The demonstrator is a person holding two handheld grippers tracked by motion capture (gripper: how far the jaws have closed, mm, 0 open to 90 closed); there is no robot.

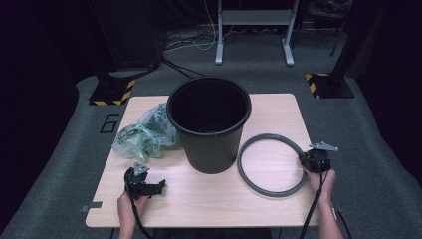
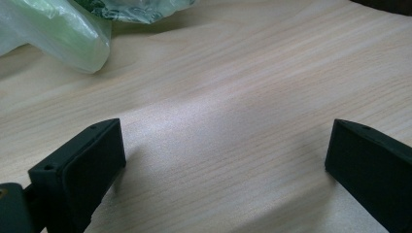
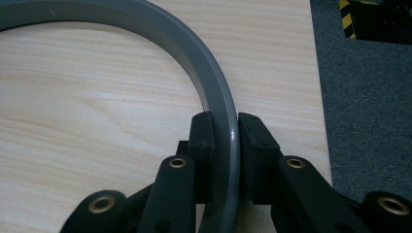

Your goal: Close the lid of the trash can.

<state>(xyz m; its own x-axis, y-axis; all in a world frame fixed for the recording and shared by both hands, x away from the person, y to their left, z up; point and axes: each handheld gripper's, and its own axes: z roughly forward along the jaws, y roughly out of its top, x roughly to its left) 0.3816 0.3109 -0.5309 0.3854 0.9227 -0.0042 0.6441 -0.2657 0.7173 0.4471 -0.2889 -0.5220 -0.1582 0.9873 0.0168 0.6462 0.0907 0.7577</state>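
A tall black bin [image 1: 209, 122] stands upright in the middle of the wooden table [image 1: 278, 107]. To its right lies a grey plastic ring [image 1: 271, 164], flat on the wood. My right gripper [image 1: 307, 160] is shut on the ring's right edge; in the right gripper view the jaws clamp the ring [image 3: 194, 63] from both sides at my gripper [image 3: 225, 128]. A crumpled green plastic bag [image 1: 142, 134] lies left of the bin. My left gripper [image 1: 158, 187] rests low near the front left, open, with bare wood between its jaws [image 2: 226, 155]. The bag [image 2: 63, 29] lies beyond it.
The table's right edge runs close beside the held ring, with grey carpet [image 3: 369, 97] beyond. Yellow-black striped stand feet [image 1: 113, 92] sit on the floor behind the table, and a white frame [image 1: 254, 30] stands farther back.
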